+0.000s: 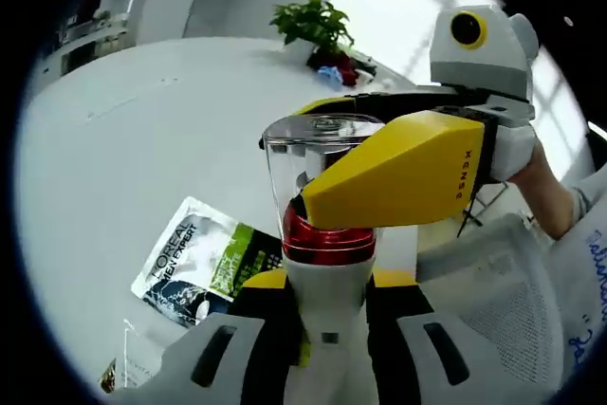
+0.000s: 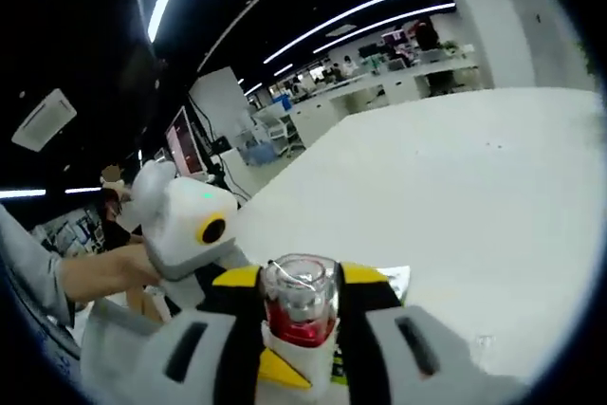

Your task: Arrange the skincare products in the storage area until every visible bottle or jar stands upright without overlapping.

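Observation:
A bottle with a clear cap, a red band and a white body is held up in the air between both grippers. My left gripper is shut on its white lower body, a yellow-tipped jaw on each side. The right gripper reaches in from the right, and its yellow jaw lies across the clear cap. In the right gripper view the same bottle stands between the jaws of my right gripper, which is shut on its upper part. The left gripper comes in from the lower left.
A L'Oreal sachet lies flat on the white table below the bottle. A white mesh basket stands at the right. A potted plant sits at the table's far side. A person's hand holds the left gripper.

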`<state>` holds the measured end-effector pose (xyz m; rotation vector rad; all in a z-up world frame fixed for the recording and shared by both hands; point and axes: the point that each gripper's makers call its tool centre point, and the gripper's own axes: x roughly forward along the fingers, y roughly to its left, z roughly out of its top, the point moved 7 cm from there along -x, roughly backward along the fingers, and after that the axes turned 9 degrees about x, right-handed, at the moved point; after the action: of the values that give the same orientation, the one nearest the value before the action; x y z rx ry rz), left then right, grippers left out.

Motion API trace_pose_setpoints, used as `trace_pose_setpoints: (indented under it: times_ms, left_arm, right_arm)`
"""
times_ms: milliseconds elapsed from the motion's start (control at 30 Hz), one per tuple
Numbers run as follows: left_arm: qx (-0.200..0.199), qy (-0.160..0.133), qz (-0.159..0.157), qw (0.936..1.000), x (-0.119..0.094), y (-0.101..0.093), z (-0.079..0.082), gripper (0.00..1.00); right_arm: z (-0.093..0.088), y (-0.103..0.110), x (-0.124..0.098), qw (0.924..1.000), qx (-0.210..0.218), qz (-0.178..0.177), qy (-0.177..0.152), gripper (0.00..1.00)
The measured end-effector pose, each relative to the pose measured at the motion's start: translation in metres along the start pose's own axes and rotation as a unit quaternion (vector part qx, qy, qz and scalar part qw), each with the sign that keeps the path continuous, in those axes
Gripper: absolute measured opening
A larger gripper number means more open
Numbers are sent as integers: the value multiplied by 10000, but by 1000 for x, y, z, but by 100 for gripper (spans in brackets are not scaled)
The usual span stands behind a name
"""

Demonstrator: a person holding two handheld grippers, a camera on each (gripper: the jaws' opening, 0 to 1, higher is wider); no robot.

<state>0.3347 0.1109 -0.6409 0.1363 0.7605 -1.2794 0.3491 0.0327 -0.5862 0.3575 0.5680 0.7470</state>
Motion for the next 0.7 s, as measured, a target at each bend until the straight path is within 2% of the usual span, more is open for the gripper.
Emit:
trace_pose_setpoints:
  times_ms: [267, 700]
  left_arm:
    - [264, 152, 199, 9993, -3, 11, 7, 25]
    - [933, 390, 669, 9926, -5, 32, 19, 25]
  right_arm:
    - [7, -1, 6, 9998, -194, -18, -61, 30]
    - [22, -5, 14, 9980, -580, -152, -175, 29]
